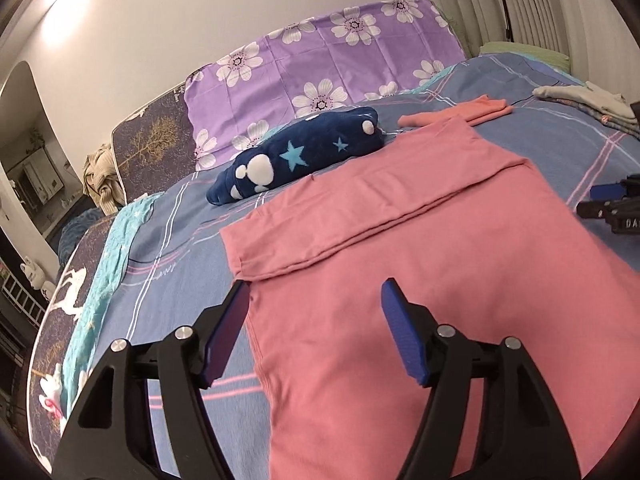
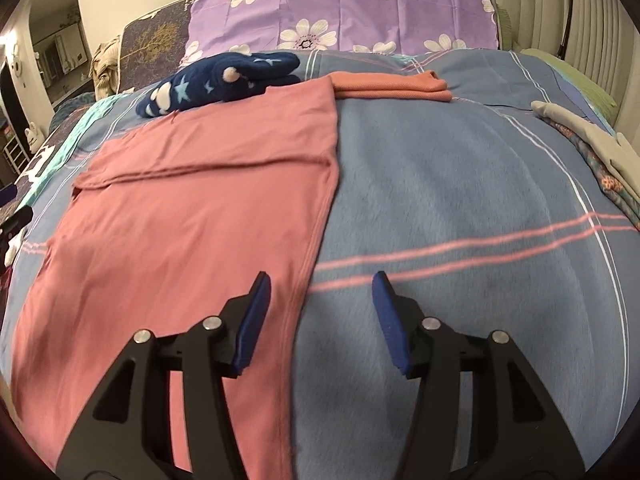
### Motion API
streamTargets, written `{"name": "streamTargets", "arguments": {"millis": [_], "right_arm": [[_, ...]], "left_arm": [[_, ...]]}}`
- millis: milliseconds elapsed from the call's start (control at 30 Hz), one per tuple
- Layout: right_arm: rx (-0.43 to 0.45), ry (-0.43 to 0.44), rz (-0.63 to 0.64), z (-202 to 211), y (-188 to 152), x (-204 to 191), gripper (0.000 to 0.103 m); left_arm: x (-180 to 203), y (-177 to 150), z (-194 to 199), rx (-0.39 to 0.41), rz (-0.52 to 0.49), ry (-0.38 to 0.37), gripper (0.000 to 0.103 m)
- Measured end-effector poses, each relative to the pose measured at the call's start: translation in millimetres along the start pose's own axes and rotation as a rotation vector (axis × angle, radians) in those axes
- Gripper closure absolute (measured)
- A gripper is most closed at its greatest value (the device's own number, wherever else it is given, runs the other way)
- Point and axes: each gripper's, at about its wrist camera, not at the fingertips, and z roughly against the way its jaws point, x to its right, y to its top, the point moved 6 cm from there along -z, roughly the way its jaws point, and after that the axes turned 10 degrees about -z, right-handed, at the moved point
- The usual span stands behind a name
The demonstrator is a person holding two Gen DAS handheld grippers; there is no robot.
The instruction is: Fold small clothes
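The pink garment [image 1: 460, 280] runs off the lower edge in both views; the right gripper [image 1: 612, 204] is cut off, blurred.

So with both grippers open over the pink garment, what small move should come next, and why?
Probably lower both to pinch the near corners of the pink garment: left gripper straddles its left edge, right gripper its right edge, both empty, and one fold already lies across it.
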Motion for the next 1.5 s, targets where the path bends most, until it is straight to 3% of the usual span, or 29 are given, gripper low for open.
{"name": "streamTargets", "arguments": {"millis": [167, 333, 567, 1333, 1500], "right_arm": [[-0.02, 0.012, -0.001, 6.9, -14.3, -1.8, 0.044], [-0.04, 0.032, -0.005, 13.5, -29.4, -3.4, 0.045], [-0.056, 0.041, -0.005, 21.0, -45.7, -4.1, 0.045], [-0.064, 0.046, 0.001, 43.2, -74.5, -1.1, 0.044], [-0.072, 0.054, 0.001, 53.8, -84.7, 0.8, 0.044]], "left_arm": [[4.0, -15.0, 8.3, -0.022, 0.044, -0.057, 0.029], [1.1, -43.5, -2.7, -0.107, 0.167, -0.147, 0.029], [0.9, -76.2, -10.3, -0.196, 0.281, -0.215, 0.029], [8.1, -99.2, 1.1, -0.226, 0.297, -0.236, 0.029], [-1.9, -121.3, 2.0, -0.248, 0.316, -0.212, 0.026]]}}
